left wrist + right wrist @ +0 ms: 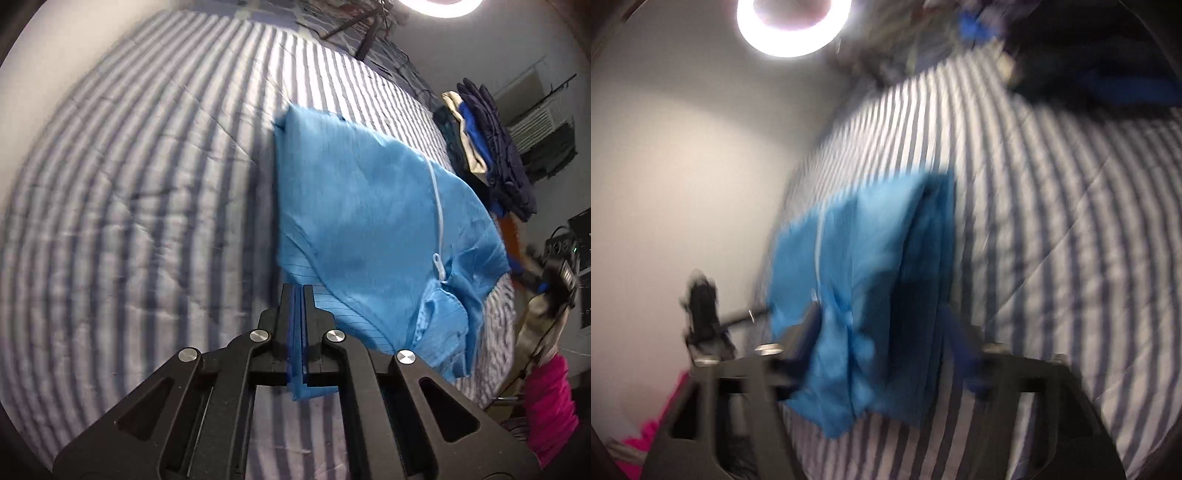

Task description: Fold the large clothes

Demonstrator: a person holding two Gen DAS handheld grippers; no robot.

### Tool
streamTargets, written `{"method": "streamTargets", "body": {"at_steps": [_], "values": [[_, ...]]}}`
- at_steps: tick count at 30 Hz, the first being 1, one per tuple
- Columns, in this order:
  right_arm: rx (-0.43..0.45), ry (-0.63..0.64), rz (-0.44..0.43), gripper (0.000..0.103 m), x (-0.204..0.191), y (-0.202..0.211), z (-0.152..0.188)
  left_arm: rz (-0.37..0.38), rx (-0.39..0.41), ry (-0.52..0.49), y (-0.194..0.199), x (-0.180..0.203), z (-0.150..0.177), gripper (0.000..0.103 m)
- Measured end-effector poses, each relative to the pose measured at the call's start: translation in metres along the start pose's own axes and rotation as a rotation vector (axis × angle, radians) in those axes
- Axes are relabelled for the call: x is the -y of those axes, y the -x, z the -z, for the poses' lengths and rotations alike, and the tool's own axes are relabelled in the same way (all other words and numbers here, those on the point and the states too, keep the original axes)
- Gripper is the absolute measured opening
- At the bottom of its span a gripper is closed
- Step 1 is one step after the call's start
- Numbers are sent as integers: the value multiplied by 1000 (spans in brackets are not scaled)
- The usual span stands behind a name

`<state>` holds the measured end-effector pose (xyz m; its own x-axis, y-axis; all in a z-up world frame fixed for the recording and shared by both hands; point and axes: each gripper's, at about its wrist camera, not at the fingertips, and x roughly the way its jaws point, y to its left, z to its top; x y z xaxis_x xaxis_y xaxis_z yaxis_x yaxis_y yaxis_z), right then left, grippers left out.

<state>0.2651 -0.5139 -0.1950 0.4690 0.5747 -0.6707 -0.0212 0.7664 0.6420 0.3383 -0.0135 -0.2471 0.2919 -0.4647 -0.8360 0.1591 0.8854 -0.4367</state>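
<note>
A light blue garment (369,206) with a white drawstring (436,192) lies partly folded on the striped bed cover (129,184). My left gripper (297,295) is shut on the garment's near edge, with blue cloth pinched between the jaws. In the blurred right wrist view the same garment (857,266) hangs between the spread fingers (809,325) of my right gripper (882,328), which is open with cloth lying loosely between them. The other gripper shows far right in the left wrist view (554,273), blurred.
A stack of folded dark blue, blue and cream clothes (484,147) sits at the bed's far right edge. A pink cloth (550,406) lies beside the bed. A ring light (794,22) glows overhead. A white wall (683,166) is to the left.
</note>
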Motion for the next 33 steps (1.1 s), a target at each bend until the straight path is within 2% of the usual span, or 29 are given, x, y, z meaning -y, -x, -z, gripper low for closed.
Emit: {"method": "streamTargets", "body": {"at_steps": [2,6,9,13,15,16,17,19,21,23,25,26,30,31,33], "values": [[36,-61,-45,73,14,6,-13,-28,51,-10,15,0,0,0],[50,-128,-81,72,36,-11,-37,31,122,-68,32,20,-2,0],[6,-127,-67,64,37,-44,-49,57,85,-100,12,33,-4,0],[-52,-157,-117,54,42,-86,-67,45,3,-108,-24,31,-4,0],[-65,-158,-124,42,38,-102,-73,24,-25,-111,-35,25,0,0],[-70,-151,-123,21,35,-110,-76,8,-35,-118,-41,24,1,0],[-72,-130,-124,7,30,-117,-81,2,-38,-124,-45,23,2,0],[-37,-15,-108,5,10,-118,-92,15,-46,-139,-50,20,2,0],[19,129,-1,4,-1,-111,-96,26,-49,-137,-50,18,0,0],[-31,157,144,5,5,-124,-100,19,-51,-143,-46,15,2,0],[-59,173,202,11,5,-124,-99,6,-51,-162,-41,16,3,0],[-56,180,209,16,2,-117,-99,6,-37,-161,-34,16,0,0],[-40,235,263,16,-12,-79,-90,50,59,-136,-1,22,-16,0],[-12,265,308,16,-20,-67,-87,50,88,-138,5,25,-21,0],[40,304,319,16,-35,-46,-76,34,153,-145,14,32,-35,0]]}}
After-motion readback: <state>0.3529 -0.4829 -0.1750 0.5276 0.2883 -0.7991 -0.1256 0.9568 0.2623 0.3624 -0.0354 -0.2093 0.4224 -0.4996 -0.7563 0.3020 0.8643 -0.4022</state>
